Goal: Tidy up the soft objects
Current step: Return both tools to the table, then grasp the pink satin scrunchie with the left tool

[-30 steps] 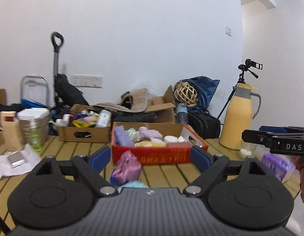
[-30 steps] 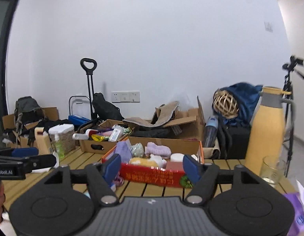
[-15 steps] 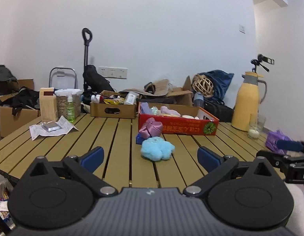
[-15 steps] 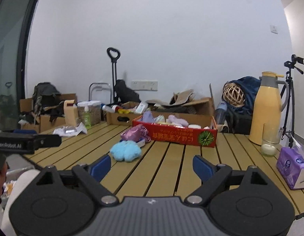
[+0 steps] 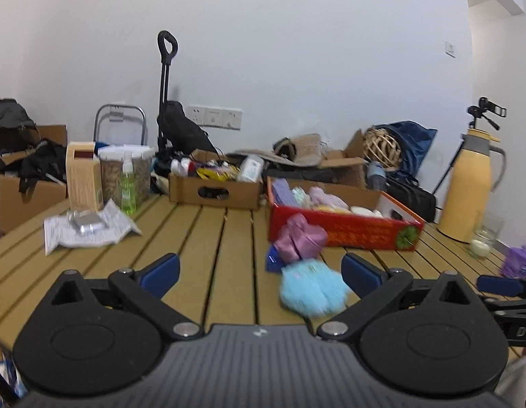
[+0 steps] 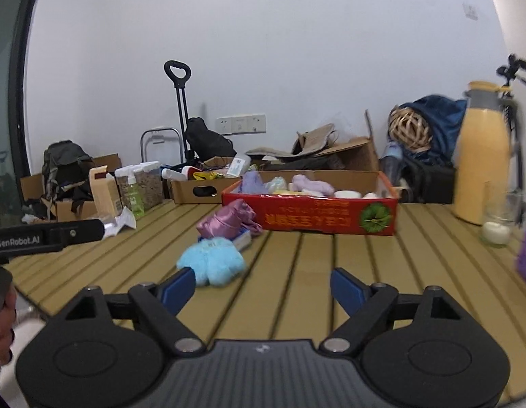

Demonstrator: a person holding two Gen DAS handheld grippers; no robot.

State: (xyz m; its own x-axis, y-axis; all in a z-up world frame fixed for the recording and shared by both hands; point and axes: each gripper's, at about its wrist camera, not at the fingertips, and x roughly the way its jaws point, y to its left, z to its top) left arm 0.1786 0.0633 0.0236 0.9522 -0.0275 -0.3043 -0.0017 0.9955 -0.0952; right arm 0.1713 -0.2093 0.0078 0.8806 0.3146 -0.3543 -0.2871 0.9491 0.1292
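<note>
A fluffy light-blue plush toy [image 5: 310, 292] [image 6: 211, 261] lies on the slatted wooden table [image 5: 211, 238]. Just behind it sits a bunched purple satin piece [image 5: 298, 238] [image 6: 227, 219]. Behind both stands a red cardboard box [image 5: 344, 231] [image 6: 310, 217] holding several pastel soft items. My left gripper [image 5: 259, 267] is open and low over the table, with the plush just inside its right finger and untouched. My right gripper [image 6: 263, 280] is open with its jaws closing on nothing, and the plush lies ahead of its left finger.
A brown box [image 5: 215, 188] of bottles stands left of the red box. Crumpled paper [image 5: 86, 227] and a green spray bottle [image 5: 128, 187] are at the left. At the right stand a yellow thermos [image 5: 467, 190], a glass [image 5: 480, 241] and a purple tissue pack [image 5: 521, 261].
Both grippers have drawn back from the red box and sunk toward the table. The blue plush now lies close ahead of them. Both pairs of jaws stand wider than a second ago.
</note>
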